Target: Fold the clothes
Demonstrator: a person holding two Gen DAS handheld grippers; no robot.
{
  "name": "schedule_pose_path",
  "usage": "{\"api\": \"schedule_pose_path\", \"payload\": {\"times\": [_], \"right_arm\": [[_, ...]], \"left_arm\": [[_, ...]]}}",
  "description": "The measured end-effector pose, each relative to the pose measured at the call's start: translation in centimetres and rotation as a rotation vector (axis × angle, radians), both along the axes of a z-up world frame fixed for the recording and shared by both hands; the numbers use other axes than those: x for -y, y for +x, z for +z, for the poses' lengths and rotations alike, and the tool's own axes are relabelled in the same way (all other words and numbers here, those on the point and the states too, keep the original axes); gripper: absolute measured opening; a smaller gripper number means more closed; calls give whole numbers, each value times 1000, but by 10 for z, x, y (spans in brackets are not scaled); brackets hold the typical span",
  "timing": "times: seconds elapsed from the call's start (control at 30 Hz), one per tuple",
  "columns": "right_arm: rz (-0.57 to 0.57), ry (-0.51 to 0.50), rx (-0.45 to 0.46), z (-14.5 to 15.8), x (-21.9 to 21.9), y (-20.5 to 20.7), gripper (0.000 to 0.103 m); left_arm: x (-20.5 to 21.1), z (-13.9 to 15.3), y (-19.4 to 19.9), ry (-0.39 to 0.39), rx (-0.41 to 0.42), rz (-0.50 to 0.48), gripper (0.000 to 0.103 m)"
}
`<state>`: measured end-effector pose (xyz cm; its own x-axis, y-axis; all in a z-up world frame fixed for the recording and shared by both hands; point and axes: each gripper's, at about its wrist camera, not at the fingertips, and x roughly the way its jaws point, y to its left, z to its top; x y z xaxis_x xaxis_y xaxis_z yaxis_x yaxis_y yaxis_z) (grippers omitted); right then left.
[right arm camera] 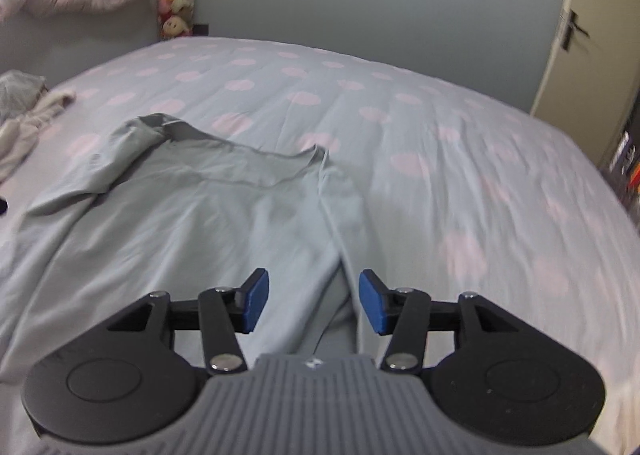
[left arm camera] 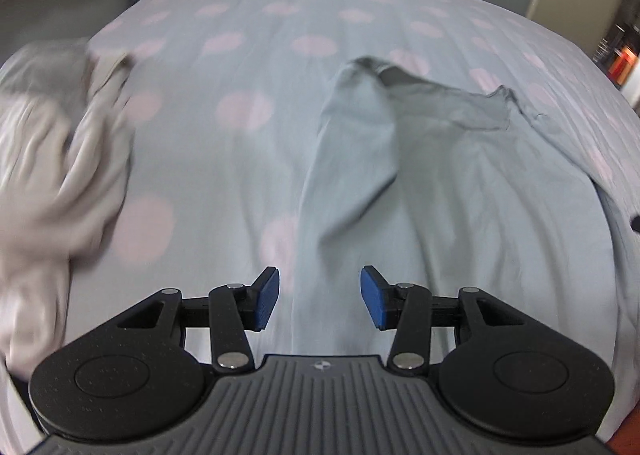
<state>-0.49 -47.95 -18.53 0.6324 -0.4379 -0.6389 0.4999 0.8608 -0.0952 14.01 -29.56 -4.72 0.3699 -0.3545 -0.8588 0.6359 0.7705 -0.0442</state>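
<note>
Both tongs open and empty over a grey-blue garment on the bed.

Left tongs [left arm camera: 320, 297]: blue pads apart, nothing gripped, hovering over the garment's left edge. Right tongs [right arm camera: 313, 302]: pads apart, nothing gripped, over its right edge, where the fabric folds. Grey-blue garment [right arm camera: 192, 223] lies spread, partly flat, on the bed [right arm camera: 420, 127], which has a pale blue cover with pink dots; one upper corner is flipped over. Heap of pale clothes [left arm camera: 44, 159] sits at the left side of the bed, apart from the garment, blurred.
</note>
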Motion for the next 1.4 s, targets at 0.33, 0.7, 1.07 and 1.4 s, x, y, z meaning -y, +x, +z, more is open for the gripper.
{"api": "schedule_pose_path", "payload": {"times": [0.33, 0.7, 1.07, 1.4], "right_arm": [[-239, 23, 146, -7, -9, -65, 60], [-179, -96, 44, -11, -30, -48, 60], [-206, -81, 32, -10, -27, -51, 60], [-198, -78, 12, -13, -27, -48, 61]], "left_arm": [[-34, -37, -28, 29, -98, 75, 36], [-34, -41, -37, -19, -82, 66, 0], [-65, -8, -28, -164, 64, 222, 0], [-63, -36, -14, -193, -174, 186, 23]]}}
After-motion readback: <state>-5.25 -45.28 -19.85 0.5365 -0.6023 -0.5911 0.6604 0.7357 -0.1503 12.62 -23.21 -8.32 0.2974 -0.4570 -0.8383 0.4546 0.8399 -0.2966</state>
